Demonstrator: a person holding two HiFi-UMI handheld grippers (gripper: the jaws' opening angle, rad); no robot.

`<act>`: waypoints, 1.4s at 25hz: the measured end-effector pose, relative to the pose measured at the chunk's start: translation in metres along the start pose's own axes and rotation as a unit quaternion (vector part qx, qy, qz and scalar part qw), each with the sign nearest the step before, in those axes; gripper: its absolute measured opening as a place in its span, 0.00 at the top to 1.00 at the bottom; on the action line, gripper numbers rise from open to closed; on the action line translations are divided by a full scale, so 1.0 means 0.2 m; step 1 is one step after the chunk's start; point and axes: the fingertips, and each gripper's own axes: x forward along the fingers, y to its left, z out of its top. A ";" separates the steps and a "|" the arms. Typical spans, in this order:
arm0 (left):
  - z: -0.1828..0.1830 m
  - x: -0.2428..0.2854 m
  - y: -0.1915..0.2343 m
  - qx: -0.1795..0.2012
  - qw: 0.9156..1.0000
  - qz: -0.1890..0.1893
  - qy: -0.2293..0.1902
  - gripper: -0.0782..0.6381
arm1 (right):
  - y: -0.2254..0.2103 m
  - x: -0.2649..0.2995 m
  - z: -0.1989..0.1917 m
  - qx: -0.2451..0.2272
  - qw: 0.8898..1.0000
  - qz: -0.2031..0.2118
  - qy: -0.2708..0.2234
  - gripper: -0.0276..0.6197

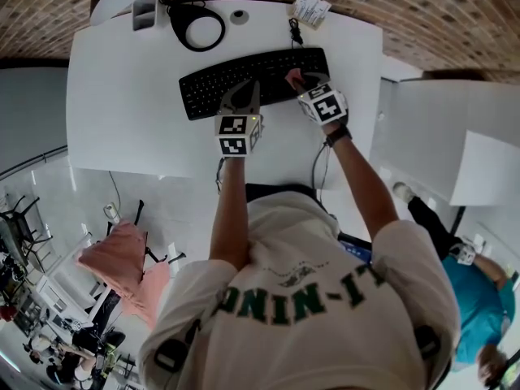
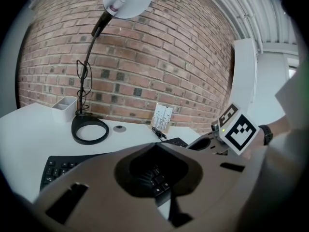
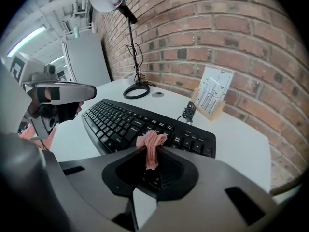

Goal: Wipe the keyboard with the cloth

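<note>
Right gripper view: right gripper (image 3: 150,154), jaws closed together on the cloth (image 3: 152,141), a small pink bunch pinched at the tips with a tuft standing above them; nothing else is held.

Cloth position: over the keyboard (image 3: 126,121), towards its right-hand section; in the head view the pink (image 1: 292,77) lies against the keys there. Contact looks likely but cannot be confirmed. The pinch at the very tips probably lets the fabric, not the jaw plastic, meet the keys.

Left gripper view: left gripper (image 2: 155,151), jaws brought together with nothing between them; only black keys show through the opening behind the tips.

Left gripper, placement: in the head view it (image 1: 242,102) sits at the near edge of the keyboard (image 1: 207,89), about mid-length, just beside the right one (image 1: 307,82). Judged purpose: steadying the board while the other wipes; whether it actually presses down cannot be told.

Support: white table (image 1: 122,120), set against a brick wall; keyboard lying slightly askew on it.

Beyond the keyboard, well clear of the wiping area: desk lamp (image 1: 197,28) with a black ring base; white tray (image 1: 144,12) to its left; card holder (image 1: 310,8) by the wall; coiled black cable (image 1: 295,32) near the keyboard's far right corner.

Stage, as judged: wiping under way at the right end; the long left run of keys probably remains.
</note>
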 end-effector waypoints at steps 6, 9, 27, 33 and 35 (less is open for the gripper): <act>0.02 0.04 -0.04 -0.001 1.000 -0.010 -0.003 0.90 | -0.15 -0.06 -0.06 0.007 1.000 -0.022 0.001 0.87; 0.03 0.04 -0.05 -0.002 1.000 -0.014 -0.004 0.90 | -0.19 -0.09 -0.10 0.016 0.999 -0.028 0.005 0.87; 0.00 -0.16 0.17 -0.019 0.999 0.025 -0.017 0.90 | -0.18 -0.14 -0.05 0.014 0.997 -0.068 0.018 0.87; -0.07 -0.41 0.43 -0.041 0.996 0.081 -0.022 0.90 | 0.37 0.00 0.18 -0.028 0.999 0.021 -0.014 0.87; -0.09 -0.51 0.52 -0.050 0.993 0.101 -0.024 0.90 | 0.53 0.05 0.25 -0.048 0.998 0.045 -0.018 0.87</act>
